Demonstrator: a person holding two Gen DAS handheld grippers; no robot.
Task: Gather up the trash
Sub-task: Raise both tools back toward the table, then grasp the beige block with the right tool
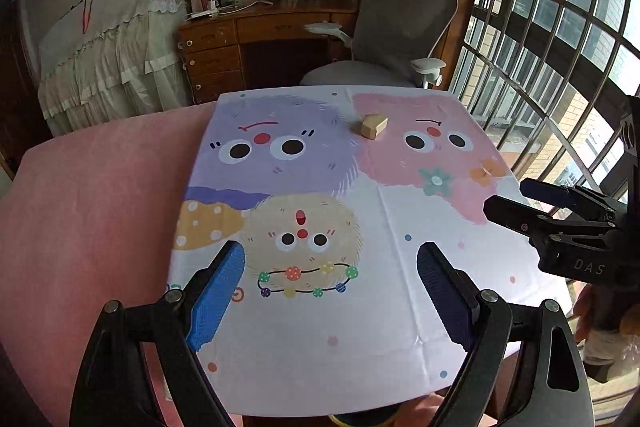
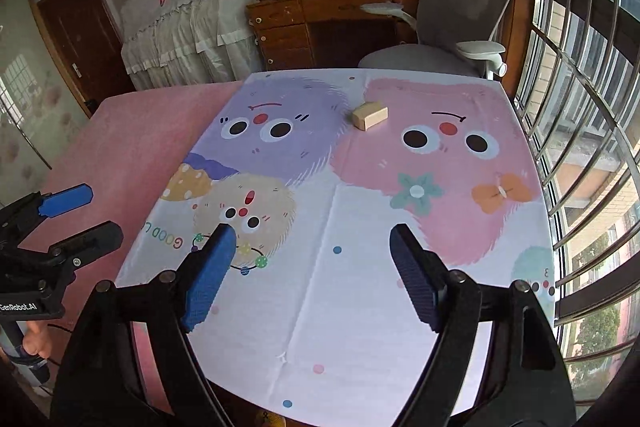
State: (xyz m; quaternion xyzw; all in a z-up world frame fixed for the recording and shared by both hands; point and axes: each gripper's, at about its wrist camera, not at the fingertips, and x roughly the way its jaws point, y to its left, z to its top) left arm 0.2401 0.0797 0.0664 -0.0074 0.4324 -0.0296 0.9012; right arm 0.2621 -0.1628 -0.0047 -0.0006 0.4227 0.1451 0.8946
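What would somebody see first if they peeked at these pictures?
Probably the cartoon tablecloth with big-eyed fuzzy monsters, spread over the pink table. Next, the little tan box, alone at the far side where the purple and pink monsters meet. Near the camera, the right gripper and the left gripper hang open above the cloth, holding nothing.

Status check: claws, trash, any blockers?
Left claw open, empty. Right claw open, empty. Small tan box untouched, far side of the cartoon cloth. Nothing between.

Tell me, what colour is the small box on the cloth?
Tan box, clearest in the right wrist view.
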